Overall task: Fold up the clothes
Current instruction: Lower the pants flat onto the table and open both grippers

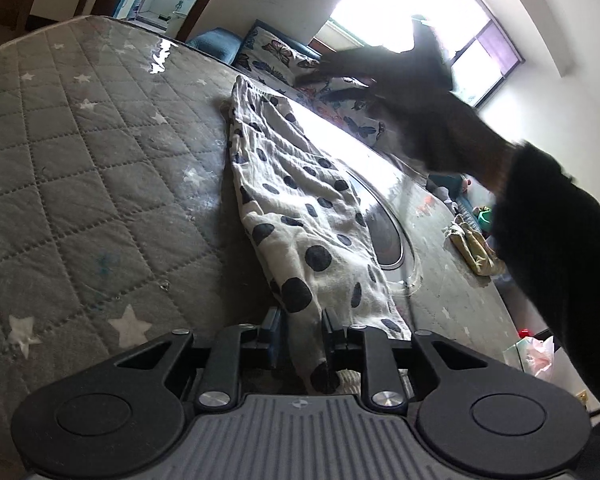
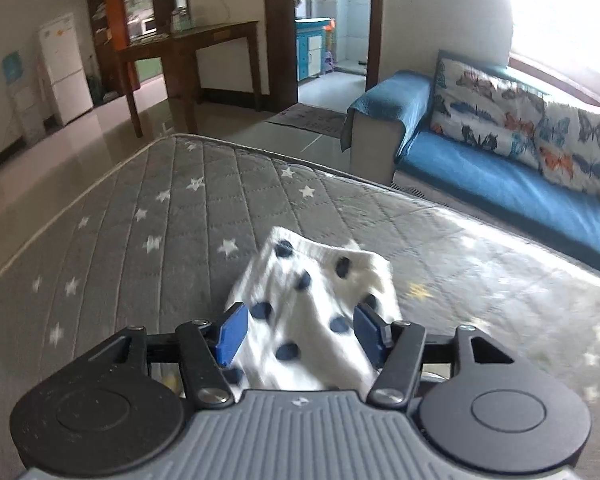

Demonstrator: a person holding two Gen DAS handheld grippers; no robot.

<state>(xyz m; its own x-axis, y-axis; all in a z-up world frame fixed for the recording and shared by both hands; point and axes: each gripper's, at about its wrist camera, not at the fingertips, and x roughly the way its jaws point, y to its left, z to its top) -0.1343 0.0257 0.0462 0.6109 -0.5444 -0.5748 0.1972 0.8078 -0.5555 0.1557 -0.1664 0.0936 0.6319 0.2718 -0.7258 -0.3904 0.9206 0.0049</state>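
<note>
**Spotted garment laid out on mattress, both grippers at its ends**

1. Work surface: a grey quilted mattress (image 1: 80, 168) with a white star print carries the garment.

2. Task item: a white garment with dark blue spots (image 1: 300, 216) lies on the mattress as a long, wrinkled strip. In the left wrist view it runs from the near edge of the frame away toward a sofa (image 2: 500, 196) with butterfly-print cushions (image 2: 520, 124).

3. Left gripper (image 1: 302, 340): the jaws stand slightly apart. The near end of the garment passes between them. The cloth lies close against the right finger, while a gap shows beside the left finger, so no firm clamp is visible.

4. Right gripper (image 2: 300, 336): the jaws stand wide apart, with the blue pads (image 2: 232, 334) clear on both sides. The far end of the garment lies in a loose, raised fold between and below them. The pads do not press on the cloth. This view is motion-blurred.

5. Person: in the left wrist view a dark, blurred sleeve (image 1: 560, 264) and arm reach across the far end of the garment.
</note>
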